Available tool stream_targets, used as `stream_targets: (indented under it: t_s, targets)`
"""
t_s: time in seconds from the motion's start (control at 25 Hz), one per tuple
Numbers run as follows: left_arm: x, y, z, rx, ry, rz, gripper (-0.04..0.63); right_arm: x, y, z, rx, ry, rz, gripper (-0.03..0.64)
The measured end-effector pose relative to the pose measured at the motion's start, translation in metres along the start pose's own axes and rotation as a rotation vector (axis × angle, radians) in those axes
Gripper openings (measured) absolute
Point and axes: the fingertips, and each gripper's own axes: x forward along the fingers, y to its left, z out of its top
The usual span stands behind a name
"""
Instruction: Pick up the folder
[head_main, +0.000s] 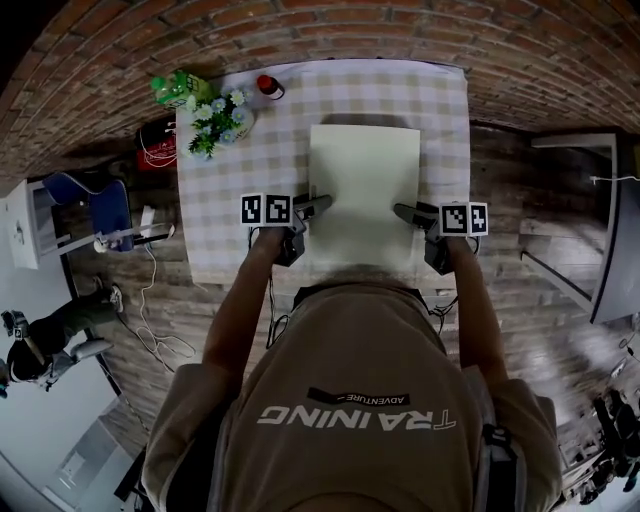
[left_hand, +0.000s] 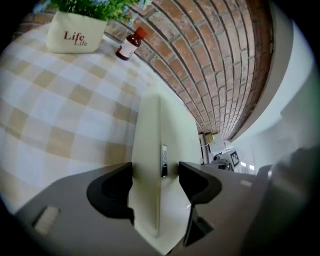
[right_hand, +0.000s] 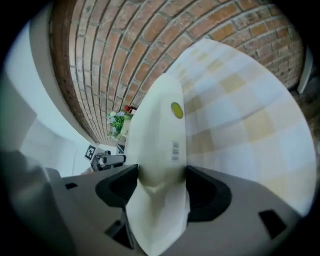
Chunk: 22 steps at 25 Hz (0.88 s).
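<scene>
A pale cream folder (head_main: 365, 190) lies flat on the checked tablecloth (head_main: 225, 190), its near edge toward me. My left gripper (head_main: 316, 206) stands at the folder's left edge and my right gripper (head_main: 407, 213) at its right edge. In the left gripper view the folder's edge (left_hand: 147, 150) runs between the jaws of the left gripper (left_hand: 156, 175); a slim gap shows at the right jaw. In the right gripper view the folder (right_hand: 157, 135), with a yellow round sticker (right_hand: 176, 110), fills the space between the wide jaws of the right gripper (right_hand: 161, 180).
A white flower pot (head_main: 215, 120) with green plants stands at the table's far left, beside a small brown bottle with a red cap (head_main: 268, 86) and a green bottle (head_main: 175, 88). A brick wall lies beyond. A blue chair (head_main: 95, 205) stands left of the table.
</scene>
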Motion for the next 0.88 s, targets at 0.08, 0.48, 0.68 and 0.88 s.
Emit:
stream_targets:
  t_s: [0.08, 0.48, 0.68, 0.88]
  targets:
    - [0.0032, 0.0017, -0.0014, -0.021, 0.047, -0.049, 0.285, 0.0011, -0.0009, -0.0023, 0.047, 0.008, 0.043, 0.268]
    - [0.0027, 0.0042, -0.0020, -0.018, 0.134, -0.113, 0.293, 0.0046, -0.0001, -0.0030, 0.035, 0.048, 0.044, 0.270]
    - [0.0066, -0.0001, -0.0030, 0.037, 0.139, -0.030, 0.299, 0.0056, 0.0010, -0.0029, 0.006, 0.044, 0.000, 0.276]
    - [0.0074, -0.0031, -0.0024, 0.056, 0.115, -0.013, 0.298, 0.0032, 0.0019, -0.0028, -0.014, 0.008, -0.014, 0.276]
